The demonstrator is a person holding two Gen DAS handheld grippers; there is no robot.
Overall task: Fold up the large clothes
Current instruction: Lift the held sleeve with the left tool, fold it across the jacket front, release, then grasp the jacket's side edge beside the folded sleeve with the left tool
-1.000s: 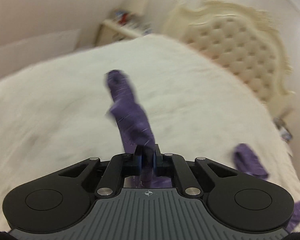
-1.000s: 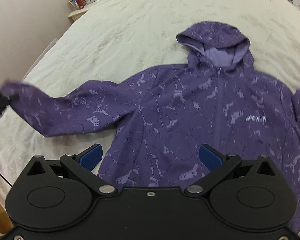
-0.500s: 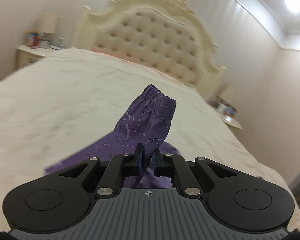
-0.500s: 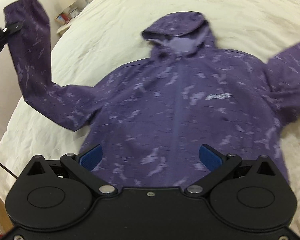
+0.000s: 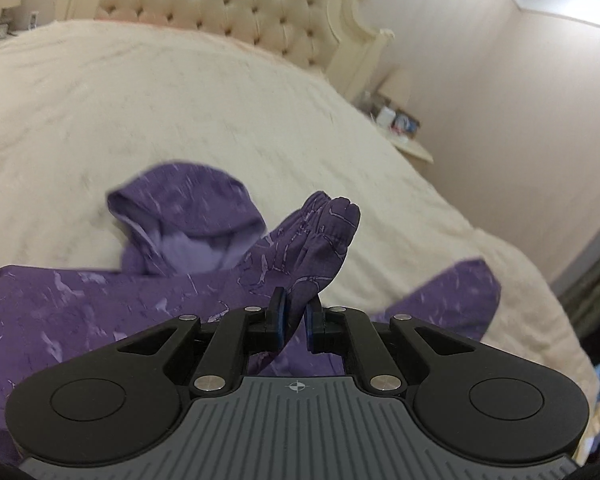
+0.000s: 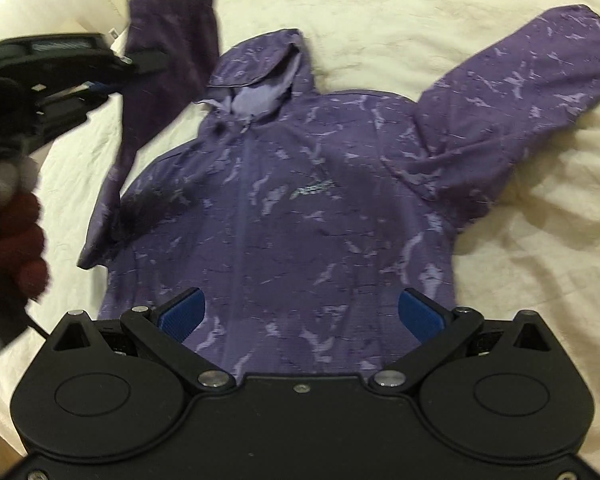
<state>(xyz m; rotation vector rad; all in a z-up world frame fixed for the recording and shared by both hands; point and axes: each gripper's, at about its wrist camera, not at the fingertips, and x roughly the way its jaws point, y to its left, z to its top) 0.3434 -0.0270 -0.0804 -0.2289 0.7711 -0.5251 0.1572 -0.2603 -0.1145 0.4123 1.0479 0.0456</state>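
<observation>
Left claw (image 5: 294, 326): clamped on the sleeve of the purple jacket, close to the cuff; the fabric is pinched between the two blue pads and rises past them.
Left claw, seen from the right wrist (image 6: 140, 62): raised above the bed at the far left, with the sleeve hanging from it.
Right claw (image 6: 300, 314): jaws wide apart, nothing between them, hovering over the lower front of the jacket.
Purple jacket (image 6: 312, 216): lies front up on the bed, zipped, with a pale marbled print and a small logo on the chest.
Held sleeve (image 6: 168, 68): lifted off the bed, cuff end uppermost, the rest draping down to the shoulder.
Cuff (image 5: 332, 216): gathered and upright above the left claw in the left wrist view.
Other sleeve (image 6: 512, 104): lies flat on the bed, spread out and angled away from the body.
Hood (image 6: 260, 76): flat on the bed above the collar, its lighter lilac lining showing.
Bed (image 5: 180, 100): covered by a cream, slightly wrinkled spread that carries the whole jacket.
Headboard (image 5: 228, 4): cream, tufted with buttons, with a carved edge, at the far end of the bed.
Nightstand (image 5: 404, 136): beside the headboard against the wall, with small items on top, too blurred to name.
</observation>
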